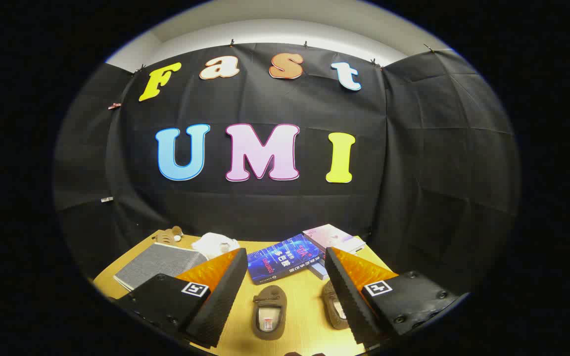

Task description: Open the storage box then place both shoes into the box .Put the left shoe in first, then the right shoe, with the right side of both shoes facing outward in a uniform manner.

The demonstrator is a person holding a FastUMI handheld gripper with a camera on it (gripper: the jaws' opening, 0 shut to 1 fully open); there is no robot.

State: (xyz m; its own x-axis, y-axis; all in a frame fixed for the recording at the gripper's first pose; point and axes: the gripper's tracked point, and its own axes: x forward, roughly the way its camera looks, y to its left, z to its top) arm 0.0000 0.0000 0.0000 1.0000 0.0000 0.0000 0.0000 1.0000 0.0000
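We hold our gripper (282, 277) level above the wooden table (295, 301), fingers spread wide with nothing between them; beyond the left finger lies the grey storage box (159, 264), lid down. Between the fingers rests one brown shoe (269, 311); the other shoe (333, 309) sits partly behind the right finger; a blue book (285, 259) lies just ahead.

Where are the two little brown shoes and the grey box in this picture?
shoe between the fingers (268, 312): gripper view, on its insole.
shoe by the right finger (332, 302): gripper view, on its visible side.
grey box (159, 263): gripper view, on its lid.
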